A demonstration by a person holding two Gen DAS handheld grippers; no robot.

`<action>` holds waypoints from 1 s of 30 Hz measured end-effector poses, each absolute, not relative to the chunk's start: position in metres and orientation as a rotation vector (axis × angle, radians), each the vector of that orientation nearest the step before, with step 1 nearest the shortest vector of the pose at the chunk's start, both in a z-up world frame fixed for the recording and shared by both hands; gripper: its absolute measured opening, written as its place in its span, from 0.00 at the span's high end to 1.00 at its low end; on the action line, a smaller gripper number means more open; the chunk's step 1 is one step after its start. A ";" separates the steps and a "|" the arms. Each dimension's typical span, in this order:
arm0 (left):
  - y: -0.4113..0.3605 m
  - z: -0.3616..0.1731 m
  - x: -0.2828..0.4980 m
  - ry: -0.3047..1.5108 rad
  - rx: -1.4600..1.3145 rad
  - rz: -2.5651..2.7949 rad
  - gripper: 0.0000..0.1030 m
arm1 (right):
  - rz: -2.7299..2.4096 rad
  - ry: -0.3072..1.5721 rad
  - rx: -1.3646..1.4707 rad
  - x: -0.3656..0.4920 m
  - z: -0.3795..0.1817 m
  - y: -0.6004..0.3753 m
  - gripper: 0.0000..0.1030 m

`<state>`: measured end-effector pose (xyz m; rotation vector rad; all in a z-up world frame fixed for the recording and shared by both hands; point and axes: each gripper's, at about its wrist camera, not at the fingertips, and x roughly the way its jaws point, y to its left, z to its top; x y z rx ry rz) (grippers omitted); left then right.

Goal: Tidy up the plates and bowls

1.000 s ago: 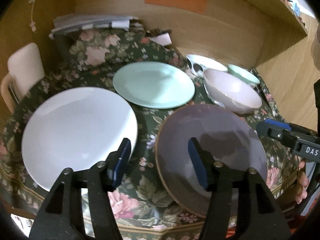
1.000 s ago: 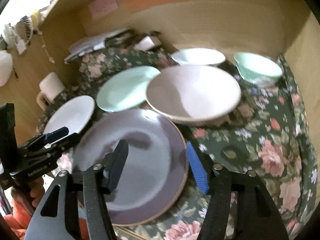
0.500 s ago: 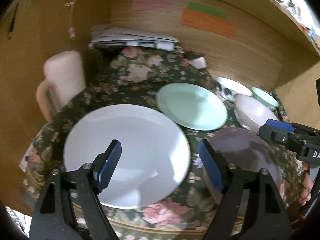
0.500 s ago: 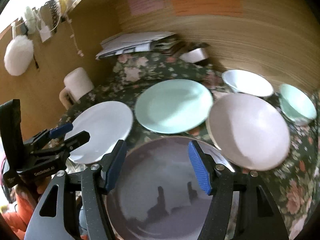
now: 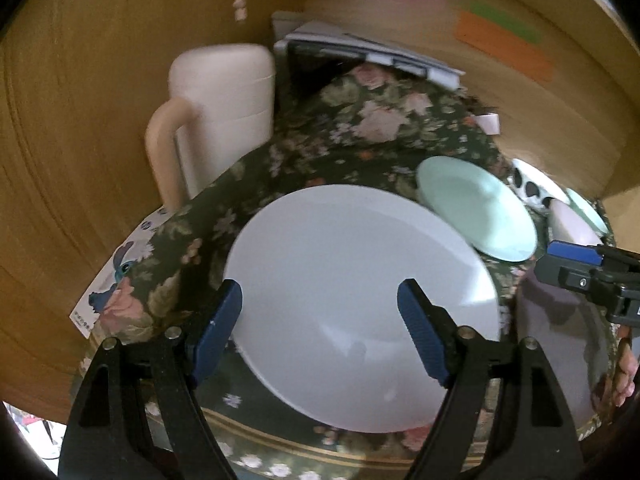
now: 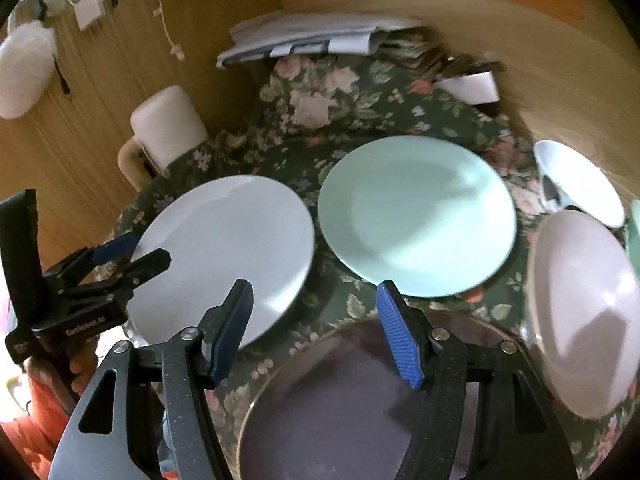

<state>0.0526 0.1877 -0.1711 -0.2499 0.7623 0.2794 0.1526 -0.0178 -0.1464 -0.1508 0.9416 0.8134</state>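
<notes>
Left gripper (image 5: 320, 320) spread, jaws just widened, empty, above white plate (image 5: 360, 280): round, glossy, smooth. Right gripper (image 6: 316, 328) spread, empty. Floral cloth (image 5: 360, 128) covered surface.

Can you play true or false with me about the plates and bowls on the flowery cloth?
1. The white plate lies flat on the flowery cloth. True.
2. The mint plate is stacked on the white plate. False: they lie side by side.
3. The left tongs are open and hold nothing. True.
4. The right tongs are gripping the purple plate. False: they are open above it.
5. The pink bowl is upside down. False: it opens upward.
</notes>
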 end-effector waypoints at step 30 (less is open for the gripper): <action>0.221 -0.197 0.054 0.817 -0.337 0.219 0.58 | 0.858 1.079 -0.241 0.178 -0.190 0.043 0.66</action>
